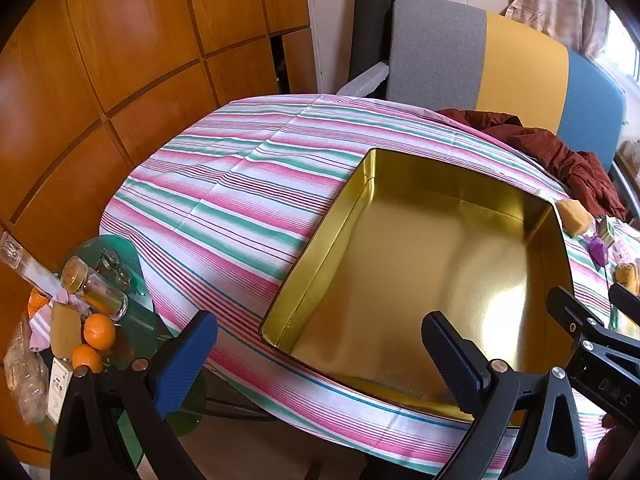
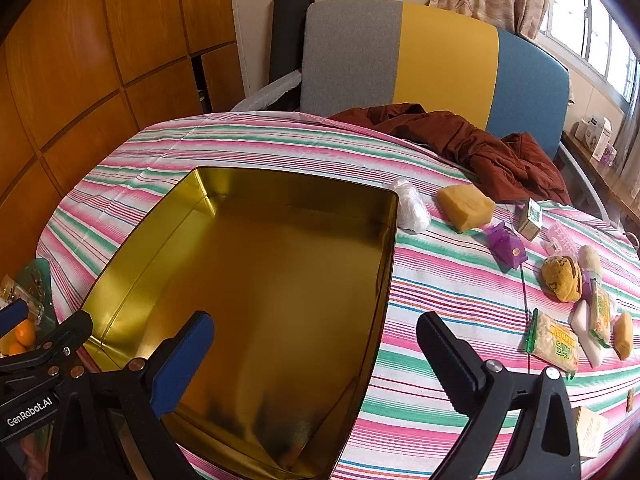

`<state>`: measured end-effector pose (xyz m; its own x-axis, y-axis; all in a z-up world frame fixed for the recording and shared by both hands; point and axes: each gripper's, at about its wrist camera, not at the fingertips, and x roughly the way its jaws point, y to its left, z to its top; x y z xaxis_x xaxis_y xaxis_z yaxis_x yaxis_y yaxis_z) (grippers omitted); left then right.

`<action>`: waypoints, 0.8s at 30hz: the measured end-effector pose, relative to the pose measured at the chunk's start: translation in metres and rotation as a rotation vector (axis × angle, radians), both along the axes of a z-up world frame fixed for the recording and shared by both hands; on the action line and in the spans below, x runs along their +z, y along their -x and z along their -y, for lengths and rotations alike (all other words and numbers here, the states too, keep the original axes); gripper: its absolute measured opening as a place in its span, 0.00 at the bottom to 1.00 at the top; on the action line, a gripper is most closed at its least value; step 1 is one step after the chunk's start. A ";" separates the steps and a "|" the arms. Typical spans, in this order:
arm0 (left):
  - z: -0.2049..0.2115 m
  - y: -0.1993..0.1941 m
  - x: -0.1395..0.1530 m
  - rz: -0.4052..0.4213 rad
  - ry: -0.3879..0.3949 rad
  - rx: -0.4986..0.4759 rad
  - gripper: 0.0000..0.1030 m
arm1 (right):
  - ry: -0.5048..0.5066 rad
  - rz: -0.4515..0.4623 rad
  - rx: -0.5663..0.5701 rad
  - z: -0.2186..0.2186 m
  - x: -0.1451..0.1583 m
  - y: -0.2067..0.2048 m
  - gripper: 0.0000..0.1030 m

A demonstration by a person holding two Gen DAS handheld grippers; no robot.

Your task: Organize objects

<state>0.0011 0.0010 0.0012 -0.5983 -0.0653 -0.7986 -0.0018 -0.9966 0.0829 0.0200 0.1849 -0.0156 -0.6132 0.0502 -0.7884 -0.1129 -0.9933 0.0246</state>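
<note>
An empty gold tin box [image 2: 200,216] lies on the striped tablecloth; it also shows in the left wrist view [image 1: 304,260]. Right of it lie a white wrapped bundle [image 2: 410,206], a yellow sponge block [image 2: 464,206], a purple packet [image 2: 506,244], a small green-white box [image 2: 531,220], a brown bun [image 2: 562,278] and a green snack pack [image 2: 554,344]. My right gripper [image 2: 316,356] is open and empty above the tin's near right rim. My left gripper [image 1: 320,356] is open and empty above the tin's near left corner.
A dark red cloth [image 2: 472,144] lies at the table's far side before a grey, yellow and blue chair [image 2: 440,52]. A low glass side table [image 1: 132,320] on the left holds a jar [image 1: 94,288] and oranges [image 1: 98,332]. Wooden panels [image 1: 120,60] stand left.
</note>
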 end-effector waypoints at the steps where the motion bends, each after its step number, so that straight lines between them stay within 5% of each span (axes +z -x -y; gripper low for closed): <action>1: 0.000 0.001 0.000 0.000 0.001 -0.001 1.00 | 0.000 0.001 0.001 0.000 0.000 0.000 1.00; 24: -0.014 -0.011 0.009 -0.036 0.057 -0.013 1.00 | -0.014 -0.020 -0.022 -0.016 0.010 -0.013 1.00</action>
<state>0.0122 0.0154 0.0098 -0.6278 -0.1017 -0.7717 -0.0111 -0.9902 0.1395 0.0331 0.2004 -0.0060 -0.6272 0.0750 -0.7752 -0.1346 -0.9908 0.0131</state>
